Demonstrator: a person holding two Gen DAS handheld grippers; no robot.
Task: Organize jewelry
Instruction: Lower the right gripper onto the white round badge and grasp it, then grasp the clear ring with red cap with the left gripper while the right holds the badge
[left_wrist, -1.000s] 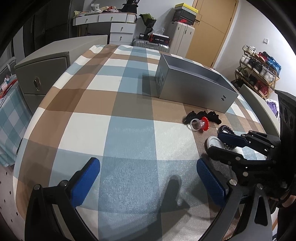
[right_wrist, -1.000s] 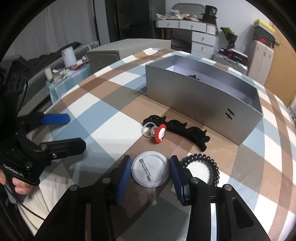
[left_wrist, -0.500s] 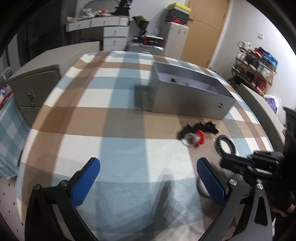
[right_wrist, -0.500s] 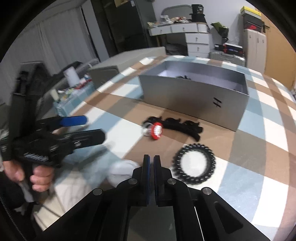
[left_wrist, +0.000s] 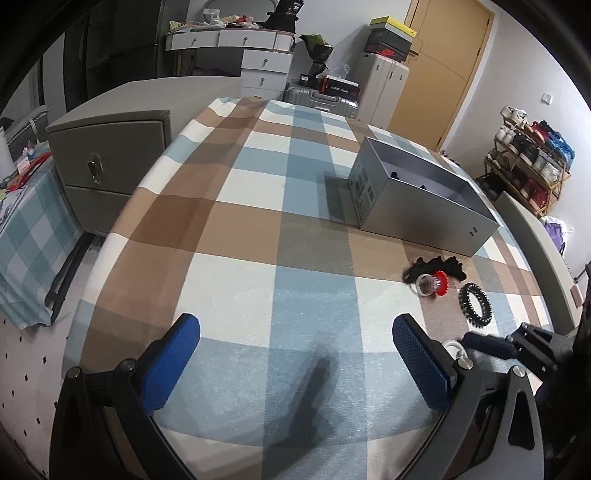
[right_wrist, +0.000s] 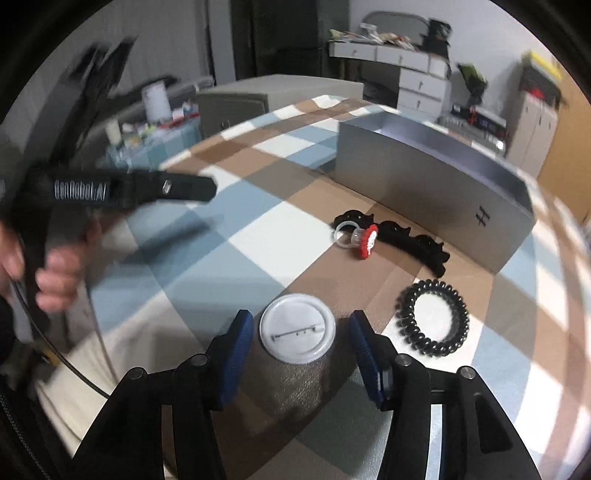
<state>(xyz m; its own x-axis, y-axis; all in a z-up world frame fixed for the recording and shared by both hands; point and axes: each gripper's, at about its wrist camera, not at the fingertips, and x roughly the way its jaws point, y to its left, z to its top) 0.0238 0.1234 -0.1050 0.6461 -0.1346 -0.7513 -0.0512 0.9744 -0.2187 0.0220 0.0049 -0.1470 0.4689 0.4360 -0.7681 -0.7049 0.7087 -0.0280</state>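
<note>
A white round badge (right_wrist: 297, 326) lies pin side up on the plaid cloth, between the blue pads of my right gripper (right_wrist: 300, 332). The jaws are opening and the pads stand clear of the badge. To its right lies a black spiral hair tie (right_wrist: 432, 317). Beyond are a red-and-clear ring (right_wrist: 360, 240) and a black hair clip (right_wrist: 410, 240), in front of the open grey box (right_wrist: 424, 184). My left gripper (left_wrist: 295, 365) is wide open over bare cloth, with nothing between its pads. In its view the right gripper (left_wrist: 491, 347) is at the lower right.
The plaid table (left_wrist: 258, 221) runs far to the left of the box (left_wrist: 424, 195). A grey drawer cabinet (left_wrist: 107, 155) stands off the table's left edge. A hand (right_wrist: 55, 280) holds the left gripper at the left of the right wrist view.
My right gripper was around the badge, then shut with the badge off to its left, and now it has its pads apart around the badge again. The left wrist view has shifted left.
</note>
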